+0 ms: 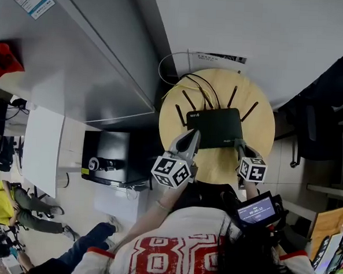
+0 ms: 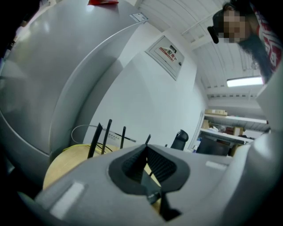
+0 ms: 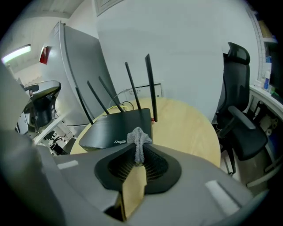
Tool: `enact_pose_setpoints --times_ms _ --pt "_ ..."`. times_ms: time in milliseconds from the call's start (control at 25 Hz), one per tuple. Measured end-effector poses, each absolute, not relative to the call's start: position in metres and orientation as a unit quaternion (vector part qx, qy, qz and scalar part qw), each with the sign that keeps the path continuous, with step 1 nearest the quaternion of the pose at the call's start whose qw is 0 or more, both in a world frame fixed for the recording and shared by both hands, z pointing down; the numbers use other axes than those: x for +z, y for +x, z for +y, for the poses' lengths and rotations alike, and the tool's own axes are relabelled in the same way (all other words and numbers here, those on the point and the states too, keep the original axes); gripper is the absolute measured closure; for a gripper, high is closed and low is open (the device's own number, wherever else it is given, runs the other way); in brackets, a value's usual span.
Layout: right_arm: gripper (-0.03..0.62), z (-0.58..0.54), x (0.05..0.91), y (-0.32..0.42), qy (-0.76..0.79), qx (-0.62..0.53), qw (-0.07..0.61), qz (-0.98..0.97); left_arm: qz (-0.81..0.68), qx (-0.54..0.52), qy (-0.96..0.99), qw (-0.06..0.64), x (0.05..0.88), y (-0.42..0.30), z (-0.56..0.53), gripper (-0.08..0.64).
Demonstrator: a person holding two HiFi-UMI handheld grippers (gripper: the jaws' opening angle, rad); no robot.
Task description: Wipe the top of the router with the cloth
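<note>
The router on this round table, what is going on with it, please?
A person holds a gripper in each hand at the near edge of the black router on the table. The right gripper is shut on a small grey cloth at the router's near right corner. The left gripper is shut and empty by the left corner. Whether the cloth touches the router is unclear.

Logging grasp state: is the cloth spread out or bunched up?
Bunched up: the cloth is a grey wad pinched between the jaws of the right tool, in front of the router.
</note>
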State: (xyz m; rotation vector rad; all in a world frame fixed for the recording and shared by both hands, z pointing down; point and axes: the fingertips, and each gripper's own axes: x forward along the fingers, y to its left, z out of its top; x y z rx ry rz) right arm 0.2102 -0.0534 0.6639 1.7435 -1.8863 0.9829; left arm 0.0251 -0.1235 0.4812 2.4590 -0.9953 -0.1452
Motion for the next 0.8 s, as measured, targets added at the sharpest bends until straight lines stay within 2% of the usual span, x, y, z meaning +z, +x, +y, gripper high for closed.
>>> enact_pose_setpoints --times_ms 320,800 --pt "0.551 -0.075 0.65 0.224 0.614 0.354 0.153 -0.688 -0.362 -0.05 0.899 0.243 0.485 0.039 -0.125 0.565" --pt "0.551 -0.13 0.678 0.266 0.576 0.317 0.232 -0.717 -0.42 -0.046 0.873 0.243 0.488 0.007 -0.133 0.565"
